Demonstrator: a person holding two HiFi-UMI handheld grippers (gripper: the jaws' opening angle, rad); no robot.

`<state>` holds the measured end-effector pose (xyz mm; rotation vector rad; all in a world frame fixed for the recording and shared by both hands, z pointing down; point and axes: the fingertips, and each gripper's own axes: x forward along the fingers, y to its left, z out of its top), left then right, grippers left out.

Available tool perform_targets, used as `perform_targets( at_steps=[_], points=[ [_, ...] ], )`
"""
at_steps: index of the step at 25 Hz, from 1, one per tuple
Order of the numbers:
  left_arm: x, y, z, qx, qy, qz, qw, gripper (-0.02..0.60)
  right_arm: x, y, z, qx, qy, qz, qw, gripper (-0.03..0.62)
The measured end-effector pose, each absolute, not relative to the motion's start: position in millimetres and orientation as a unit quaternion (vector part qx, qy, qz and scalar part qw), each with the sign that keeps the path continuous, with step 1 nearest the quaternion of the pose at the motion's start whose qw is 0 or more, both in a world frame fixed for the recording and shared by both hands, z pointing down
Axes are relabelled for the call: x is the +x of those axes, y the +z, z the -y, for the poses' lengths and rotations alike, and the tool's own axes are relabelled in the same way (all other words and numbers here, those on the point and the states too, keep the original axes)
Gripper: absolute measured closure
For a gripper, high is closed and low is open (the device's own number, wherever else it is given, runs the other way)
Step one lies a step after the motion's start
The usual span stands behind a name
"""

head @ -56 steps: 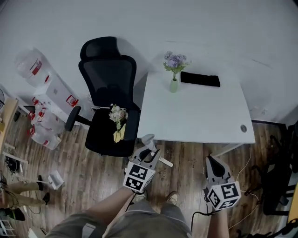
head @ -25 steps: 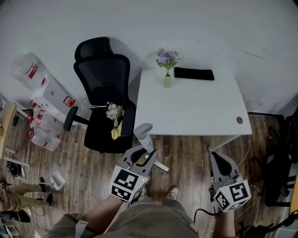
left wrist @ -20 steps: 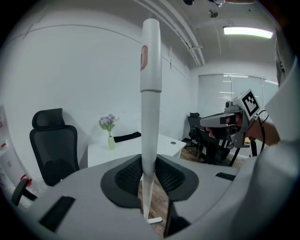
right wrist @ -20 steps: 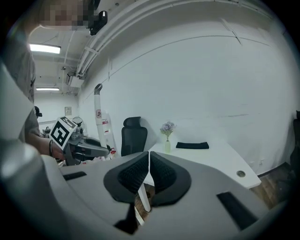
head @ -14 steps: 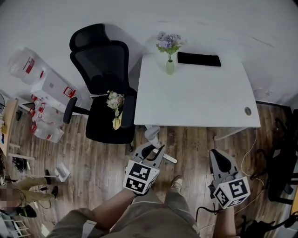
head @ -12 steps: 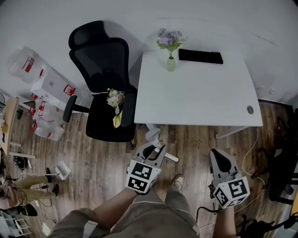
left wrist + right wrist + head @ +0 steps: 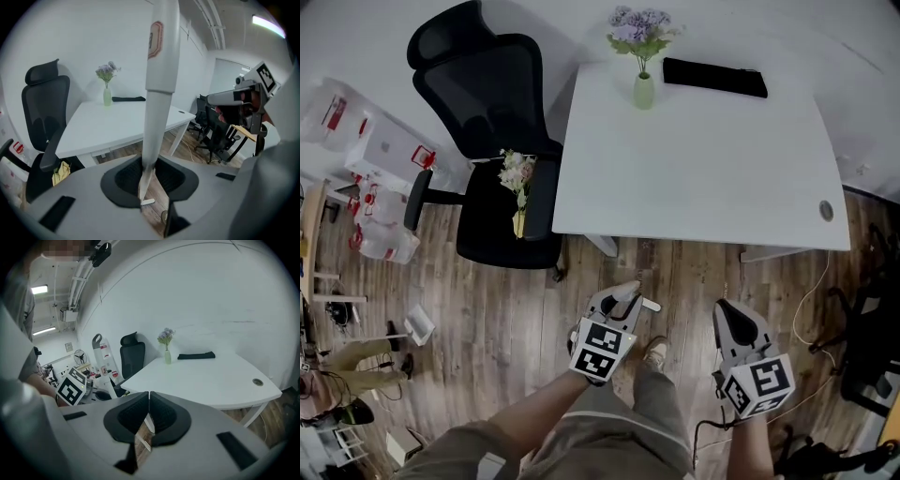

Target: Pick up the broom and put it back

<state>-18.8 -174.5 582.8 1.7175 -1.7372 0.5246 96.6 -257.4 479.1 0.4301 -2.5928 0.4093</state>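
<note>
While left claw grips one broom | right claw closed | one vase

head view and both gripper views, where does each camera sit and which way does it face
Head view: on the head, looking steeply down at table, chair; shows legs, left gripper, right gripper.
Left gripper view: on that gripper, facing the table along jaws shut on the broom handle.
Right gripper view: on that gripper, facing the table; jaws together, empty.
All three share the vase.
</note>
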Motion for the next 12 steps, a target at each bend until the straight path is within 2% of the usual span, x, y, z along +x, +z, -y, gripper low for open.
perform_targets(
  at_steps=[12],
  points=[
    [-13, 689, 185, 0.638, 0.218, 0.648, 0.356, 0.486, 104, 564, 261, 0.171, 0.173, 0.935, 0.257, 0.56]
  ],
)
